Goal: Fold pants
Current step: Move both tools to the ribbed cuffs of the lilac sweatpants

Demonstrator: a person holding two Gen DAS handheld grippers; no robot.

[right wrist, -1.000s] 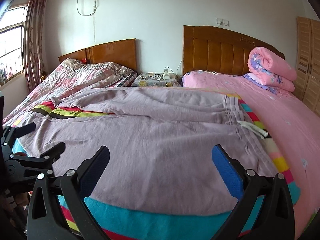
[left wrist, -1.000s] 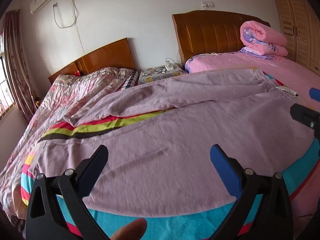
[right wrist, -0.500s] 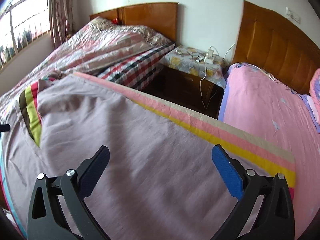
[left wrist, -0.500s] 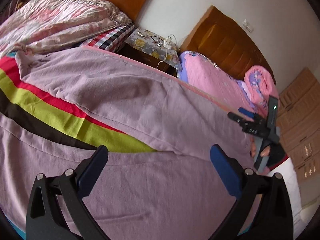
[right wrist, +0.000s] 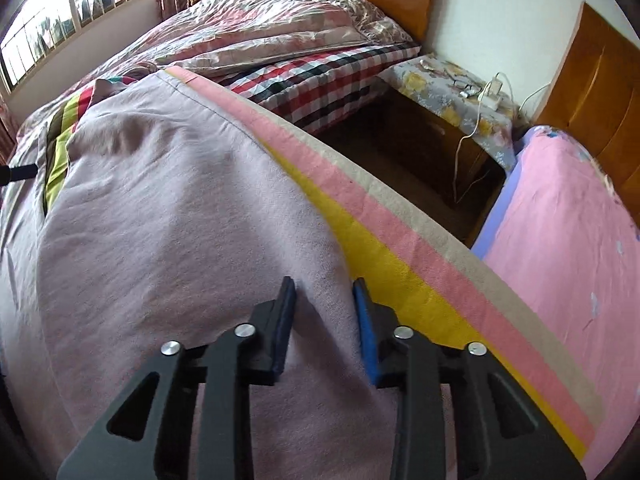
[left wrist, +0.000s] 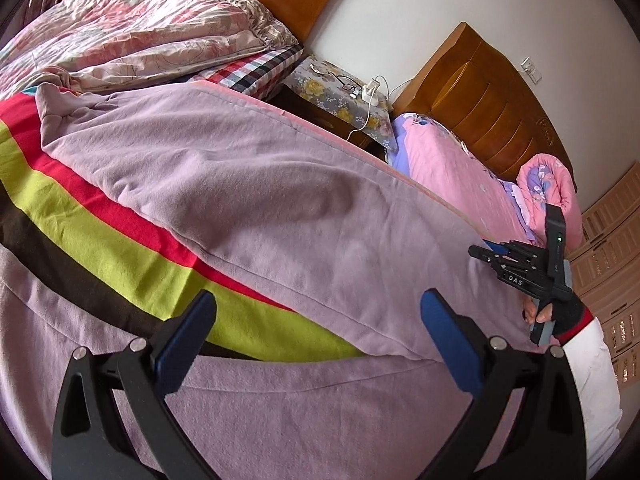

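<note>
Hand-held gripper (right wrist: pixel 325 292) astride pants (right wrist: pixel 180 220), nightstand (right wrist: pixel 448 92) beyond.

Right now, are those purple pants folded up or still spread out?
Spread out. The pants lie flat across the striped blanket, both legs extended with a gap between them; no fold shows.

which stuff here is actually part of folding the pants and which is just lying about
Job:
pants
left gripper, open
right gripper, closing on the pants' edge

Lying about:
striped blanket
floral quilt
nightstand
rolled pink quilt
</note>
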